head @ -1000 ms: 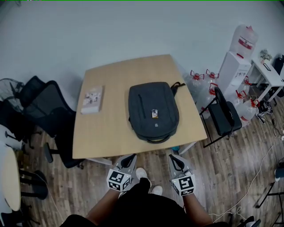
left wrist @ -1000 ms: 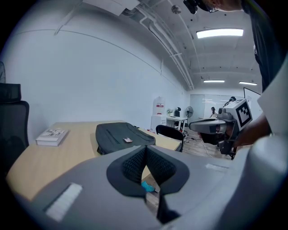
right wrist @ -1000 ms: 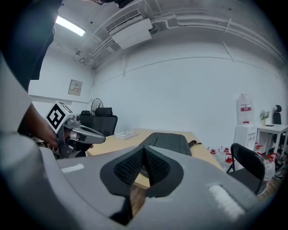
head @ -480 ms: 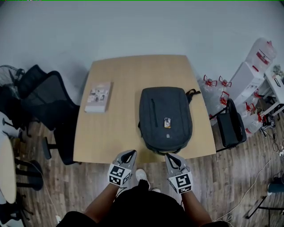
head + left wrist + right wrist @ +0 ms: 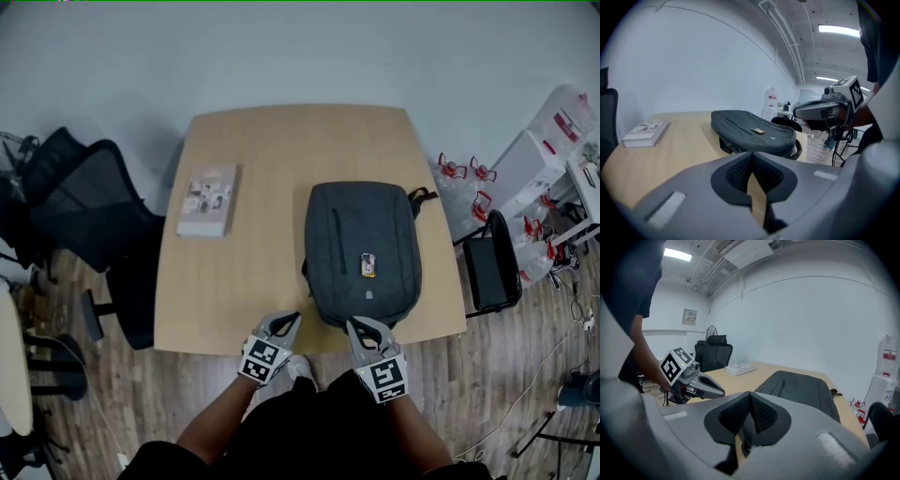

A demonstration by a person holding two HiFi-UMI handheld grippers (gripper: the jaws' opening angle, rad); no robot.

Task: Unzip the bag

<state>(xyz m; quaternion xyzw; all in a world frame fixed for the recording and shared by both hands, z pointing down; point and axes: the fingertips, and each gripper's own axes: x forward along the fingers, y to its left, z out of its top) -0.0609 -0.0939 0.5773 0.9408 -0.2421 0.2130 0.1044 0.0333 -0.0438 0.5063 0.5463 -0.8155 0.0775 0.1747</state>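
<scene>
Holding my left tongs (image 5: pixel 289 319) and right tongs (image 5: pixel 353 324) closed, empty, at the near edge of the tabletop (image 5: pixel 244 281). By its right edge the dark grey fabric backpack (image 5: pixel 364 248) lies flat; judged soft, limp; grip the zipper pull.

Head view looks steeply down; both gripper views share the bag (image 5: pixel 364 253).

Bright, even indoor light from ceiling strip lights (image 5: pixel 839 30), so only soft shadows land on the table (image 5: pixel 281 150). Both gripper views are heavy fisheye with dark vignetted corners. Up close, the left gripper (image 5: pixel 751 161) and right gripper (image 5: pixel 750 399) look blurry.
</scene>
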